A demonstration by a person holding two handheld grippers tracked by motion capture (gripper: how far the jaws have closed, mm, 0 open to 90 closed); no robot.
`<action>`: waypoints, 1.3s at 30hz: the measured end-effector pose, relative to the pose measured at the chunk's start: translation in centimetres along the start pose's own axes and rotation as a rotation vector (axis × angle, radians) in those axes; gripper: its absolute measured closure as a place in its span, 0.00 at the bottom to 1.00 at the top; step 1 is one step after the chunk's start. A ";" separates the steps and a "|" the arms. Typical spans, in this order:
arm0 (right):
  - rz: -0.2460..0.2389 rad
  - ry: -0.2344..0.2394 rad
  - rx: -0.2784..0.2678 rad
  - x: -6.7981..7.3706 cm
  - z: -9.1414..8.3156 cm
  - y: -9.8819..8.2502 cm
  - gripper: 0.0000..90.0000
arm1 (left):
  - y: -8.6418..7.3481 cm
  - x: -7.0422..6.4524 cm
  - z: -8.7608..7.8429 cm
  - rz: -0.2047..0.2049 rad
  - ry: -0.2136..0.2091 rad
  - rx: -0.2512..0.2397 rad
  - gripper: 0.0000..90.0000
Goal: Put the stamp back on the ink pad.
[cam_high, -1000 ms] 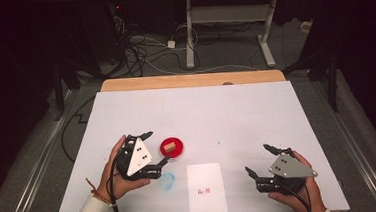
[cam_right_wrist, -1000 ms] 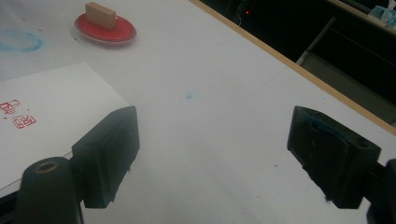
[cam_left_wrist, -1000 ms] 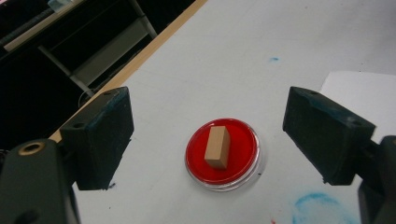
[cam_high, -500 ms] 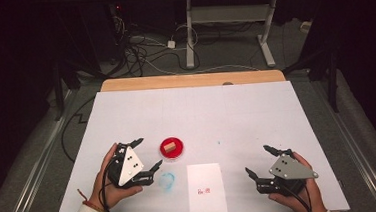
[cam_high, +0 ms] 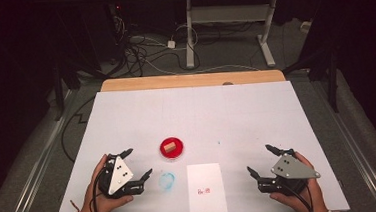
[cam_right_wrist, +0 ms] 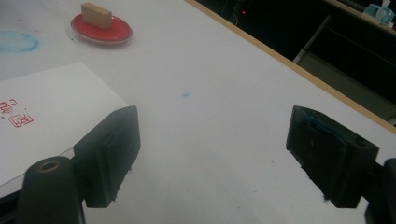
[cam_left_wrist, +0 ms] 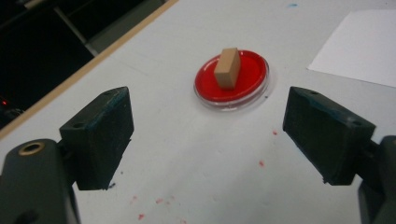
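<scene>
stamp upright on red pad; left tongs wide open, empty, near it. right tongs wide open, empty. close squarely on its long sides.

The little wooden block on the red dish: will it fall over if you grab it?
Probably not easily. The wooden block looks solid and stiff, so jaws should not squash it. It stands on a narrow face, so a sideways nudge might tip it. The red dish under it looks smooth and shallow, so it may slide.
</scene>
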State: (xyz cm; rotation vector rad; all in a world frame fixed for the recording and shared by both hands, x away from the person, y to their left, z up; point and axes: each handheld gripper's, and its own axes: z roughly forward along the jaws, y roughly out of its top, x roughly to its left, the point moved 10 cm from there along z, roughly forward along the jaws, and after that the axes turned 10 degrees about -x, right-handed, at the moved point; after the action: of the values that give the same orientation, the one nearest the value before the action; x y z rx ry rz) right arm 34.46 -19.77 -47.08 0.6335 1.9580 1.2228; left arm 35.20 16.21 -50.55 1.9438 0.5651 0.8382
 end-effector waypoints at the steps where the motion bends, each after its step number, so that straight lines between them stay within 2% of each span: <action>1: 0.001 -0.002 0.000 0.0 0.0 0.0 0.20 | -0.4 -0.1 -0.1 0.001 -0.002 0.011 0.18; 4: -0.002 0.000 -0.003 0.0 0.0 0.0 0.20 | -1.2 -0.4 -0.4 -0.002 -0.013 0.036 0.18; 7: 0.000 0.005 -0.004 0.1 0.0 0.1 0.21 | -1.4 -0.3 -0.6 -0.015 -0.004 0.030 0.18; 24: -0.027 0.000 0.004 0.5 0.2 0.3 0.21 | -1.2 -1.0 -0.6 0.024 -0.031 0.035 0.18; 32: -0.020 -0.003 0.009 0.4 0.2 0.2 0.21 | -1.3 -0.8 -0.5 0.020 -0.028 0.035 0.18; 39: -0.019 0.008 0.006 0.4 0.7 0.4 0.21 | -1.6 -0.4 -0.5 0.000 -0.021 0.042 0.17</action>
State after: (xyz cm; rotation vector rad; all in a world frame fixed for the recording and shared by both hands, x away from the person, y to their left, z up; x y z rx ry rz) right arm 34.83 -18.96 -47.06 0.6129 1.9707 1.2105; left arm 34.47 16.98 -51.91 1.9888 0.5746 0.8114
